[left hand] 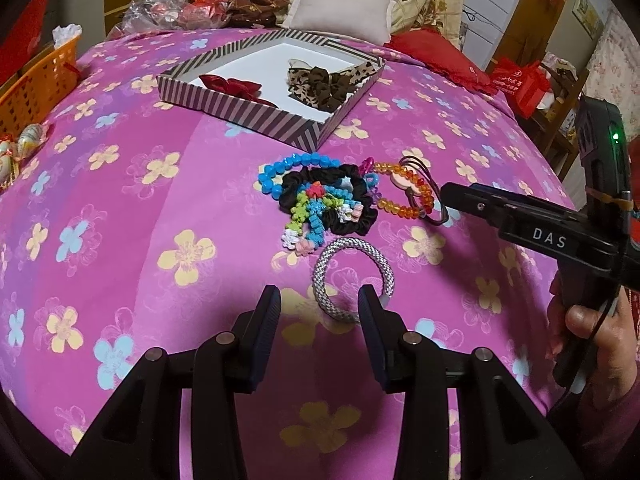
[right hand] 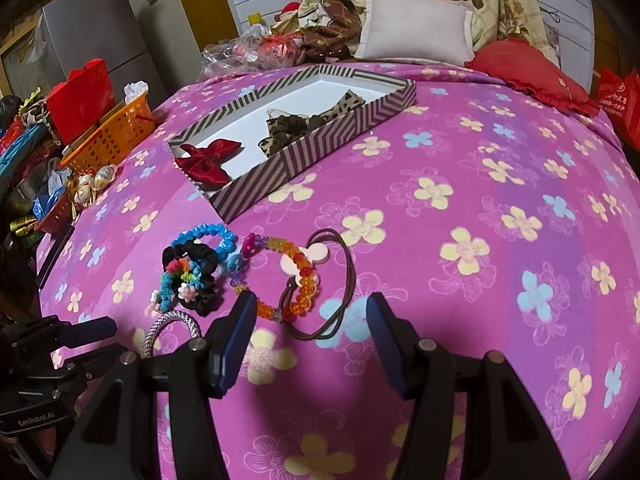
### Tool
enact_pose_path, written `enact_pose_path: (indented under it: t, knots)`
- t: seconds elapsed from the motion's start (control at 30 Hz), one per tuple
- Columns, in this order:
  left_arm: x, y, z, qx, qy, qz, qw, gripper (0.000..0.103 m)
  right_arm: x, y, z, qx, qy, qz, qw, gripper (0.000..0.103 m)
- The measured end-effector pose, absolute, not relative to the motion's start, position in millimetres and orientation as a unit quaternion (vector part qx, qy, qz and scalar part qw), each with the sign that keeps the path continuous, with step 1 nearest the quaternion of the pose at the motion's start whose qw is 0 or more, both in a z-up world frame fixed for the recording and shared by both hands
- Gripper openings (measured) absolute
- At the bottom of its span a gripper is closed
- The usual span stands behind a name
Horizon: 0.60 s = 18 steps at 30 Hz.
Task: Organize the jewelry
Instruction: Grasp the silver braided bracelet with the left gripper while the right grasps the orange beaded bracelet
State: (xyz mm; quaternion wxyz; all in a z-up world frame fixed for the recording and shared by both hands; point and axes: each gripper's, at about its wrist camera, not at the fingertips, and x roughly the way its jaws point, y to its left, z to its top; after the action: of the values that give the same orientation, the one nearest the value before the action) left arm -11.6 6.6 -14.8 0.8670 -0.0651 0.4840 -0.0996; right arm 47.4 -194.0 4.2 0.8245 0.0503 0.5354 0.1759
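A silver-white woven bracelet (left hand: 348, 242) lies on the pink floral bedspread. My left gripper (left hand: 320, 302) is open over its near side, and the right finger overlaps the ring's edge. Behind it is a pile: a blue bead bracelet (left hand: 280, 164), a black scrunchie (left hand: 352, 220) and an orange bead bracelet (left hand: 416, 196). My right gripper (right hand: 312, 308) is open above the orange bracelet (right hand: 304, 276) and a brown hair tie (right hand: 352, 264). A striped box (right hand: 320, 140) behind the pile holds a red bow (right hand: 208, 160) and a leopard bow (right hand: 292, 124).
An orange basket (right hand: 116, 132) and clutter line the bed's left edge. A white pillow (right hand: 416, 28) and a red cushion (right hand: 528, 68) lie behind the box. A hand (left hand: 592, 340) holds the right gripper's handle. Bare bedspread spreads to the right of the pile.
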Motion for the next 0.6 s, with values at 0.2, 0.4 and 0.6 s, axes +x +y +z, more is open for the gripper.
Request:
enact_pose_path:
  t: [0.2,0.4,0.6]
  knots:
    - [-14.2,6.6,-11.7,-0.066,0.482,-0.103,0.868,0.027,48.6,-191.4,5.0,0.046,0.534,0.179,0.825,0.060]
    - [-13.7,7.8,-10.7,-0.070,0.480,-0.101,0.869,0.027,50.9,-187.2,4.5,0.044,0.530,0.180,0.827,0.060]
    - [-10.5,6.3,-15.4,-0.072,0.487,-0.096,0.865,0.027,50.8,-184.8,5.6,0.040,0.528,0.184,0.828,0.053]
